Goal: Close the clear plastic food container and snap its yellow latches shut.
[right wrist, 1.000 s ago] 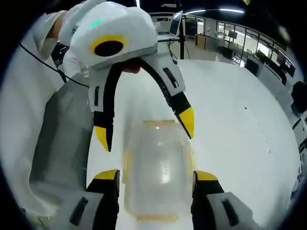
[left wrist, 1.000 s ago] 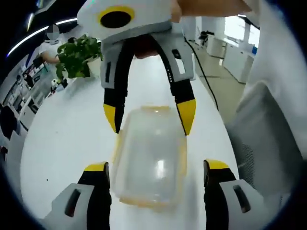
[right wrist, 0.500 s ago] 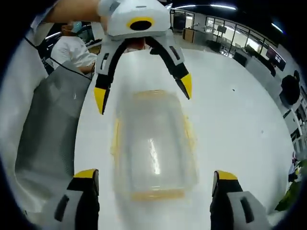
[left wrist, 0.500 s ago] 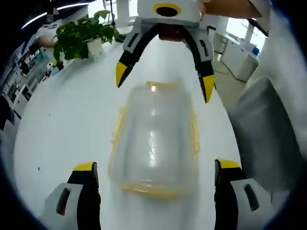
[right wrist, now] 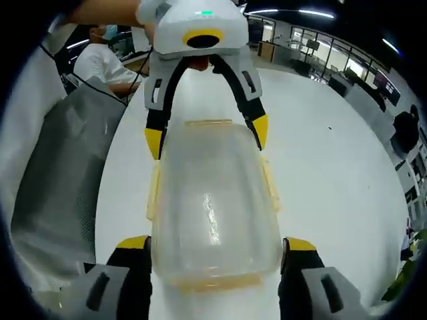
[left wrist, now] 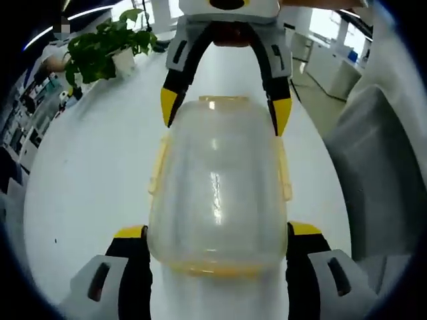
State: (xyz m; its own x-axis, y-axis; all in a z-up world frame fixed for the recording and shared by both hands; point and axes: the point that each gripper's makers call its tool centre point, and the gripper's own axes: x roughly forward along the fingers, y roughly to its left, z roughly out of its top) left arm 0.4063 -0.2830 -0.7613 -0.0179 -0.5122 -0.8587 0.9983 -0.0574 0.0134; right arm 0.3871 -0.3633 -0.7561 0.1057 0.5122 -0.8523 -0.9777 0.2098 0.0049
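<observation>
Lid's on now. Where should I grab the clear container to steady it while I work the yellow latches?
Grip the clear plastic food container across its short ends, as the left gripper and right gripper already bracket it, coming in level over the white table. The long sides carry yellow latches, so probably keep those free for snapping.

Brightness: both views bright, evenly lit indoors.
Light source: ceiling strip lights [right wrist: 273,11] along the upper edge; windows [left wrist: 333,23] glow at upper right of the left gripper view.
Glare: white streaks on the clear plastic food container [left wrist: 215,193], washed-out white table [right wrist: 333,167].
Shadows: faint.
Distortion: strong fisheye bending at edges.
Focus: slightly soft throughout.
</observation>
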